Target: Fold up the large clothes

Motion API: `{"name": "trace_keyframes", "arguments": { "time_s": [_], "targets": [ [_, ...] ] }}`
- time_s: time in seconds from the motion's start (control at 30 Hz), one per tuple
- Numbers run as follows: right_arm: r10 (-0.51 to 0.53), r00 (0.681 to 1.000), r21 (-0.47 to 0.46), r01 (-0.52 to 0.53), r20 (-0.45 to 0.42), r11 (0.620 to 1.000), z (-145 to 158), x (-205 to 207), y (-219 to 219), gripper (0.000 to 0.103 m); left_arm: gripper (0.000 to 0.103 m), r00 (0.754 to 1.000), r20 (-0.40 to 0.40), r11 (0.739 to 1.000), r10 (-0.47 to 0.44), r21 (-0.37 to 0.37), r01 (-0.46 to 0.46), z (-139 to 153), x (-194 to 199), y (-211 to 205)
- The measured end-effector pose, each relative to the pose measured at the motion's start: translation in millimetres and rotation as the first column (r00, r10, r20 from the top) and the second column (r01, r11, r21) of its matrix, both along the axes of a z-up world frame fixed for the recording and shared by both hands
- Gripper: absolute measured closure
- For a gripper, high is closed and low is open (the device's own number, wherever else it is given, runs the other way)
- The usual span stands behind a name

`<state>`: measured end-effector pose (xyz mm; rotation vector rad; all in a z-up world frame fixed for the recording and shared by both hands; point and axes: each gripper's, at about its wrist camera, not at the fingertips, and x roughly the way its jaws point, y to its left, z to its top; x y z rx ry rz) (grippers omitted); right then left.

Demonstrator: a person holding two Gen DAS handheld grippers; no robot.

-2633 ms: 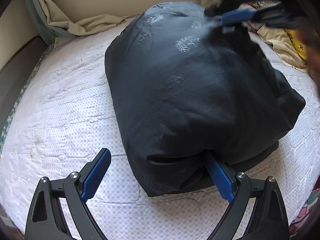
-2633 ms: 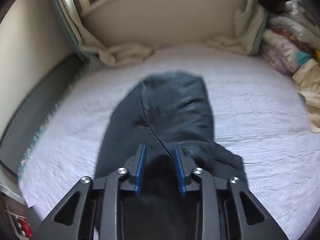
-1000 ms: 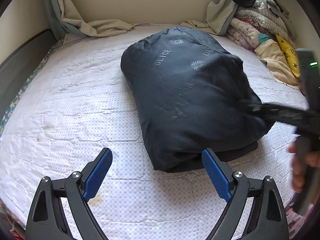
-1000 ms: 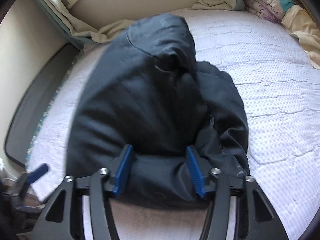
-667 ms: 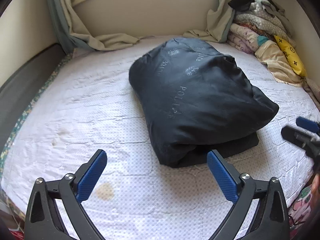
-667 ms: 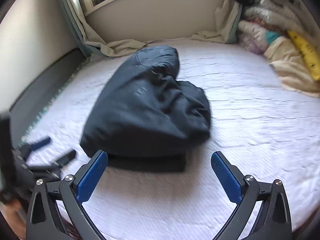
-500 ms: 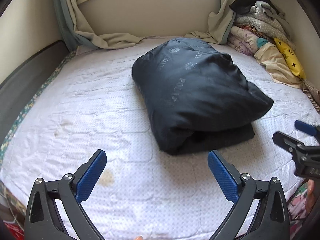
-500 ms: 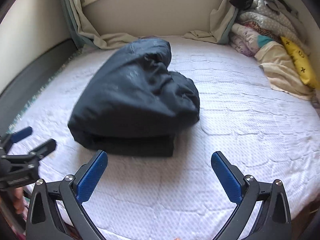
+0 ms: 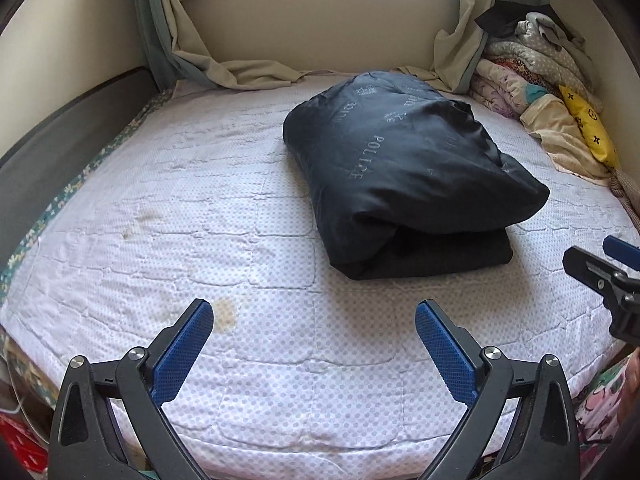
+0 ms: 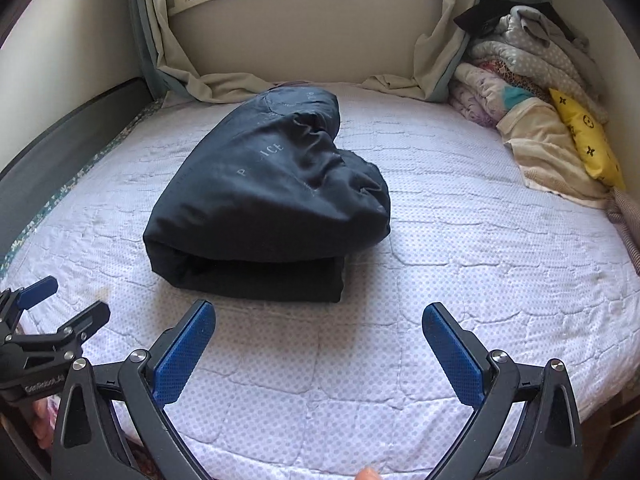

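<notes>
Dark garment [image 9: 404, 168] lies folded in a thick bundle mid-bed [image 9: 160, 208], "POLICE" lettering on top. Left gripper [image 9: 314, 322] and right gripper [image 10: 319, 322] hover near the bed's front edge, fingers spread wide, holding nothing.

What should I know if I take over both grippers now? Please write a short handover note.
Left gripper: open, empty, held above the near part of the mattress.
Right gripper: open, empty, also short of the garment.
Dark garment: lies folded in a thick bundle on the mattress, nothing touching it. The upper layer bulges and overhangs the flat lower layer on one side.
Done: the fold appears finished and released.
Left: maybe press the puffy top flatter and square the edges. The pile of bedding in the far corner is untouched; I cannot tell if it belongs to the job.
</notes>
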<state>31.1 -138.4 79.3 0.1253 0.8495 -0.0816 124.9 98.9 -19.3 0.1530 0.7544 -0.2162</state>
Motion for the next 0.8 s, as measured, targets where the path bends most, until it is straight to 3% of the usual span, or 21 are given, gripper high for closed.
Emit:
{"name": "trace_keyframes", "arguments": {
  "time_s": [0.23, 0.37, 0.8],
  "targets": [
    [0.022, 1.000, -0.009, -0.022, -0.004, 1.000, -2.3, -2.2, 4.9, 0.000, 0.001, 0.999, 0.040, 0.999, -0.016, -0.046, 0.018, 9.1, -5.4, -0.4],
    [0.027, 1.000, -0.014, -0.027, -0.014, 1.000, -5.7, -3.4, 9.3, 0.000, 0.001, 0.998, 0.058, 1.000, 0.006, -0.022, -0.004, 8.6, -5.9, -0.5],
    [0.015, 1.000, -0.006, -0.015, -0.026, 1.000, -9.4, 1.5, 9.9, 0.000, 0.001, 1.000, 0.027, 0.999, 0.005, -0.035, -0.004, -0.2, -0.8, -4.4]
  ]
}}
